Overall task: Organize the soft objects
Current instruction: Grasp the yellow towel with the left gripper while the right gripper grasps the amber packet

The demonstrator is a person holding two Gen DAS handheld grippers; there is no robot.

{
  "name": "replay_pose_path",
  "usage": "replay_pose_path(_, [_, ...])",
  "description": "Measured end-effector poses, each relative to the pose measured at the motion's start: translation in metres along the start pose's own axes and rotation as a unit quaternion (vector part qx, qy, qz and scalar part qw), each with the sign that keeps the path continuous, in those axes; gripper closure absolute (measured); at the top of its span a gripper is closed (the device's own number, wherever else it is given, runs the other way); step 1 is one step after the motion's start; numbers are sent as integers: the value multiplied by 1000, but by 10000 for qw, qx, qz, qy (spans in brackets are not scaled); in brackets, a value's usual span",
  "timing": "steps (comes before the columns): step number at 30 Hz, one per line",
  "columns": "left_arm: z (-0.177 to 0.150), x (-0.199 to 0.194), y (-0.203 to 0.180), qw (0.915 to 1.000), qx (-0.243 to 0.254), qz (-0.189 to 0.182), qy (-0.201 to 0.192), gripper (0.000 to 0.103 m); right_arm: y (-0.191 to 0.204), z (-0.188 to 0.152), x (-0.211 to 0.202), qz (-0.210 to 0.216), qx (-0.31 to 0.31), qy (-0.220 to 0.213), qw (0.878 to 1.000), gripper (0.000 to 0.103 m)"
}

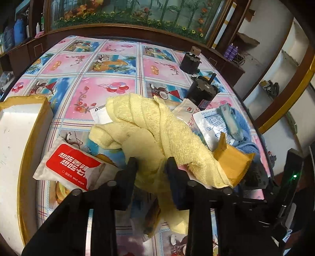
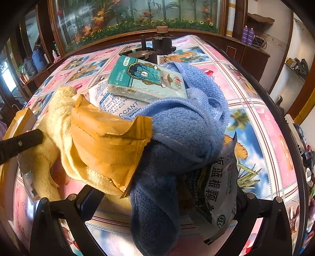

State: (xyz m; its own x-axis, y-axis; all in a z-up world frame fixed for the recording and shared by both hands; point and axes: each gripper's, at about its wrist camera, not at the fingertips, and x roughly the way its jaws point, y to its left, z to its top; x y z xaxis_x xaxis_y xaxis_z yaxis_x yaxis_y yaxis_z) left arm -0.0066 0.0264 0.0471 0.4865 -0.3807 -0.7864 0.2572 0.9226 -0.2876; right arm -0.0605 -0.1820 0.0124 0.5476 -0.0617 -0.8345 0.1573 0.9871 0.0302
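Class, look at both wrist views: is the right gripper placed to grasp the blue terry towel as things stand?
Probably yes. The right gripper is open with the blue terry towel running between its fingers. The orange foil packet and teal tissue pack rest on the pile, so they might shift.

Far across my table, its patterned cloth (image 1: 122, 65) showing pink and blue squares, 2 dark cylindrical metal parts (image 1: 202, 92) are standing near the right edge, one behind the other. A white box with tan flaps (image 1: 21, 126) is sitting at my near left. Beyond the table, a long glass case (image 1: 128, 13) with painted bamboo and flowers is running along the far wall, and 2 purple bottles (image 1: 232, 51) are standing on a shelf to the right.
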Motion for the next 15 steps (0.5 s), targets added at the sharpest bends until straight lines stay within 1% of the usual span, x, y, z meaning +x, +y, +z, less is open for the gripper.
replay_pose_path(1, [0, -6, 5, 9999, -87, -130, -29, 103, 1, 0, 0, -11, -7, 4, 10000, 0])
replay_pose_path(2, [-1, -13, 7, 9996, -141, -233, -121, 103, 1, 0, 0, -23, -14, 7, 10000, 0])
replay_pose_path(4, [-3, -30, 8, 9990, -71, -197, -398, 103, 1, 0, 0, -38, -18, 11, 10000, 0])
replay_pose_path(7, [-6, -53, 8, 9973, -36, -320, -658, 103, 4, 0, 1, -105, -52, 33, 9999, 0])
replay_pose_path(9, [-6, -59, 7, 9970, 0, -376, -676, 103, 5, 0, 2, -146, -80, 49, 9998, 0])
replay_pose_path(11, [-7, -56, 9, 9977, -73, -378, -556, 103, 4, 0, 2, -115, -59, 34, 9999, 0])
replay_pose_path(13, [-9, -43, 14, 9981, -290, -461, -301, 92, 1, 0, 0, -18, 8, -4, 10000, 0])
replay_pose_path(14, [-10, -36, 17, 9977, -432, -492, -154, 89, 0, 0, -1, 16, 37, -19, 10000, 0])
replay_pose_path(15, [-13, -29, 16, 9976, -516, -452, -29, 81, -1, -1, -1, 50, 65, -34, 10000, 0])
